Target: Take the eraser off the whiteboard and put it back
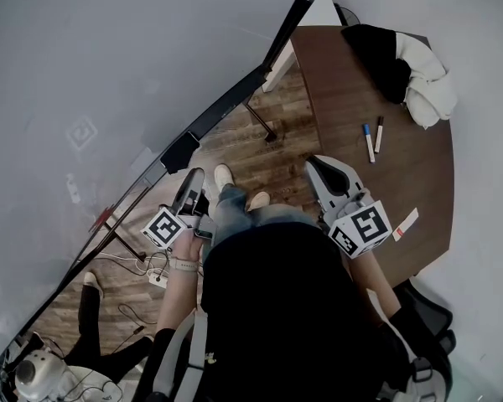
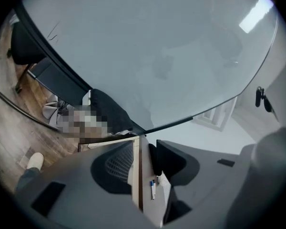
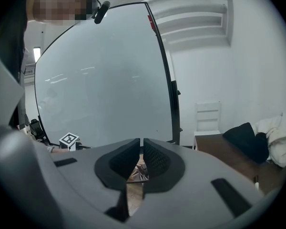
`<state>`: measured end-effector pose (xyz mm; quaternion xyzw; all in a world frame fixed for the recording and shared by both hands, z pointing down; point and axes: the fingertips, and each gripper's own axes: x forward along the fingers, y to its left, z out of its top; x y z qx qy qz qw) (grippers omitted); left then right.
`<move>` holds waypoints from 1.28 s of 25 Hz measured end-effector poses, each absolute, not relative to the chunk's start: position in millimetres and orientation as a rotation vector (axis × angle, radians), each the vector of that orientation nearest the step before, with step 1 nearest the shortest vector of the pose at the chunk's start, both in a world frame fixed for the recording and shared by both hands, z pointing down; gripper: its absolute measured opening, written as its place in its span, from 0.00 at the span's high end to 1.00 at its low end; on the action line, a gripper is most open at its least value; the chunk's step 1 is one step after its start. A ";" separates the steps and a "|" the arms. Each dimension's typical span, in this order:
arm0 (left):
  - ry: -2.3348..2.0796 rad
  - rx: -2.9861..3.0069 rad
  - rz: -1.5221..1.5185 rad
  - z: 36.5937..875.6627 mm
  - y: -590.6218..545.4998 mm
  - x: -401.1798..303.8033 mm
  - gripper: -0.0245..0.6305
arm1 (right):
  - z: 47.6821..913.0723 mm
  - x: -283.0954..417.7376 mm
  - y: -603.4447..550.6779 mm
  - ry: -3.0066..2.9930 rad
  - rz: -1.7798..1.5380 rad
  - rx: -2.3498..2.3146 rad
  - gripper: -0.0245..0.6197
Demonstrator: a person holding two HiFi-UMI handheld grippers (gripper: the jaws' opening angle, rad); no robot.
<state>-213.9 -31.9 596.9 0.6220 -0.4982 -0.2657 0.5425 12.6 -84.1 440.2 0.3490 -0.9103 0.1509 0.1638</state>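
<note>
The eraser (image 1: 180, 152) is judged light, stiff, best pinched across its long sides; the left gripper (image 2: 145, 160) is held part-open, empty, the right gripper (image 3: 141, 159) closed

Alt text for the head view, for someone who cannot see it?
Seen from above, a person aims the left gripper at a black eraser on the lower edge of a whiteboard at left. The right gripper hangs beside a brown table at right, where two markers lie.
</note>
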 end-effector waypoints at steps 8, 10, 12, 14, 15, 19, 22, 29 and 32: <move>-1.119 1.296 -0.814 621.8 -40.2 -231.0 0.63 | 440.7 18.2 -81.8 -2.568 0.436 1.025 0.91; -1.120 1.270 -0.837 627.1 -42.5 -236.2 0.61 | 440.7 19.8 -81.8 -2.563 0.436 1.033 0.91; -1.115 1.239 -0.866 631.5 -45.7 -240.6 0.59 | 440.3 21.1 -82.2 -2.558 0.435 1.039 0.91; -1.109 1.205 -0.898 635.3 -49.5 -244.4 0.59 | 440.2 22.7 -83.2 -2.554 0.433 1.044 0.91; -1.108 1.187 -0.912 637.6 -51.2 -246.3 0.59 | 440.5 23.6 -83.9 -2.551 0.433 1.047 0.91; -1.128 1.140 -0.943 647.7 -57.3 -255.8 0.59 | 441.3 27.5 -85.1 -2.541 0.432 1.067 0.91; -1.137 1.132 -0.942 653.7 -64.2 -259.1 0.59 | 442.8 30.4 -87.2 -2.538 0.432 1.076 0.91; -1.135 1.085 -0.963 658.6 -73.7 -264.8 0.61 | 437.4 36.4 -84.9 -2.526 0.430 1.101 0.91; -1.129 1.066 -0.968 661.8 -75.4 -264.6 0.63 | 435.7 39.7 -84.2 -2.525 0.426 1.112 0.91</move>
